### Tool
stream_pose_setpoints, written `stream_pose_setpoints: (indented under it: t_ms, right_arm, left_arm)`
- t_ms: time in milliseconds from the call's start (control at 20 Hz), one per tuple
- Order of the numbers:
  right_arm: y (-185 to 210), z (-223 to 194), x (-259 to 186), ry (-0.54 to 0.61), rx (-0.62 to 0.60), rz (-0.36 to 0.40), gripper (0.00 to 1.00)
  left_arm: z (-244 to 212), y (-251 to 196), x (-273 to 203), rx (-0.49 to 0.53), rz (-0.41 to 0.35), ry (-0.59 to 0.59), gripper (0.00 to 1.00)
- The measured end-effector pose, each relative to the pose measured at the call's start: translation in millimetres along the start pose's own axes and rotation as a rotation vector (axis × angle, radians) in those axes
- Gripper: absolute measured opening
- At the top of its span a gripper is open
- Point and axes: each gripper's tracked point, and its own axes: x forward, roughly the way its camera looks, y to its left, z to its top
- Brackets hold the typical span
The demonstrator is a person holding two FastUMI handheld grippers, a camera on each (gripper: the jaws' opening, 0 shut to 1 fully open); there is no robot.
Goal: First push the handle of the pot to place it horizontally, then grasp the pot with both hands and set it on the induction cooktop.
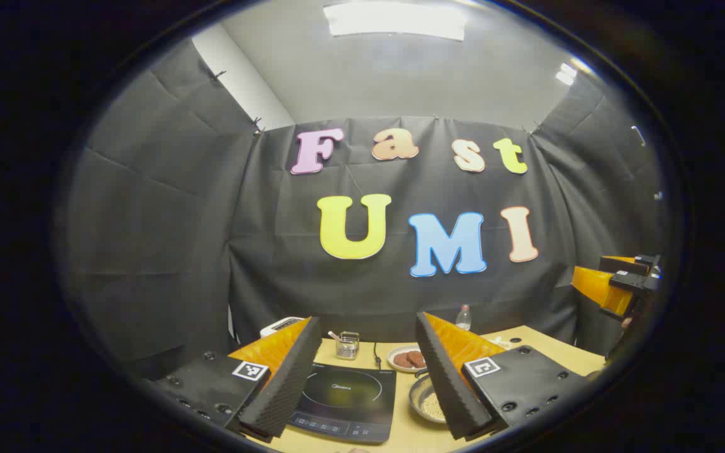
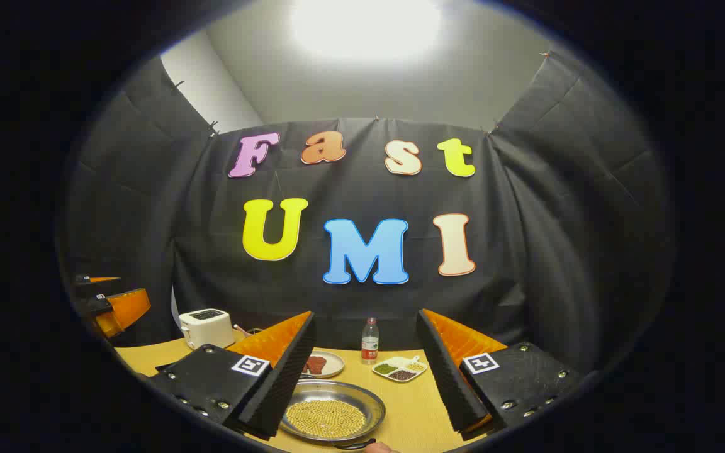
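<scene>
The pot (image 2: pixel 331 412) is a shallow metal pan holding yellow grains, on the wooden table (image 2: pixel 413 402) just below and between my right gripper's fingers. Its dark handle (image 2: pixel 356 444) points toward me at the bottom edge. My right gripper (image 2: pixel 365 318) is open, raised above the table, with nothing in it. In the left gripper view the black induction cooktop (image 1: pixel 347 402) lies between the fingers of my open left gripper (image 1: pixel 369 321). The pot (image 1: pixel 427 399) sits right of the cooktop, half hidden by a finger (image 1: pixel 450 377).
A plate of brown pieces (image 2: pixel 321 363), a water bottle (image 2: pixel 369 340), a divided dish of beans (image 2: pixel 400 368) and a white toaster (image 2: pixel 206 327) stand toward the back. A small wire basket (image 1: pixel 347 345) sits behind the cooktop. The other gripper (image 1: pixel 620 283) shows at the far right.
</scene>
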Motion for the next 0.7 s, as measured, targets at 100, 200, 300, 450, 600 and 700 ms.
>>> stream_pose_setpoints:
  t_ms: [100, 200, 300, 450, 600, 700]
  right_arm:
    - [1.0, -3.5, -2.0, 0.008, 0.001, -0.004, 0.96]
    - [0.5, -8.6, -4.8, 0.025, 0.005, -0.005, 0.96]
    - [-3.1, -7.6, -7.5, 0.028, 0.005, -0.011, 0.96]
    - [-7.7, -12.7, -9.3, 0.048, 0.026, -0.030, 0.96]
    - [-13.8, -13.0, -9.6, 0.058, 0.037, -0.060, 0.96]
    - [-17.0, -12.4, -11.5, 0.059, 0.035, -0.078, 0.96]
  left_arm:
    - [-0.7, -2.9, 2.7, 0.011, -0.015, 0.005, 0.98]
    - [1.9, -5.9, 7.2, 0.010, -0.024, -0.002, 0.95]
    - [7.8, -12.1, 8.5, -0.016, -0.044, -0.010, 0.94]
    - [16.2, -12.3, 10.4, -0.014, -0.062, -0.034, 0.93]
    - [18.7, -6.5, 8.6, 0.002, -0.062, -0.046, 0.97]
    - [17.5, -2.3, 7.1, -0.007, -0.063, -0.044, 0.93]
